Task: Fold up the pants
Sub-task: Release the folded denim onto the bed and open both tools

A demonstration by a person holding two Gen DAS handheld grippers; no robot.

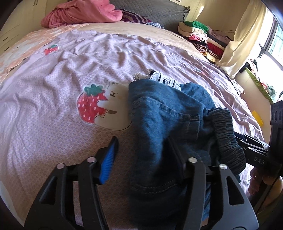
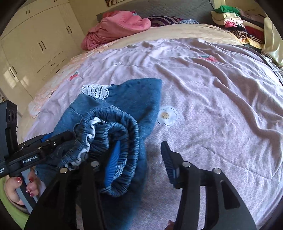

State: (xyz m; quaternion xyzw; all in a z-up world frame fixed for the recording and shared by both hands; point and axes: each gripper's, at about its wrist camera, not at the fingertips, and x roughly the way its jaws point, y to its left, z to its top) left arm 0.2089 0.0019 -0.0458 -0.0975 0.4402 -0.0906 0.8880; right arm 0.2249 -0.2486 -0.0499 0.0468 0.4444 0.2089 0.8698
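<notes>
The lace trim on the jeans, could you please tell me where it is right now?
In the right wrist view the lace trim sits left of centre, at the far edge of the jeans on the bedspread, left of the flower patch.

One pair of denim pants lies bunched on one bed. Two grippers are in view, the left gripper and the right gripper, each with two jaws and each held by one hand: the left hand and the right hand. One pink blanket sits at the far end. One stack of folded clothes stands far right. One wardrobe stands at the left.
</notes>
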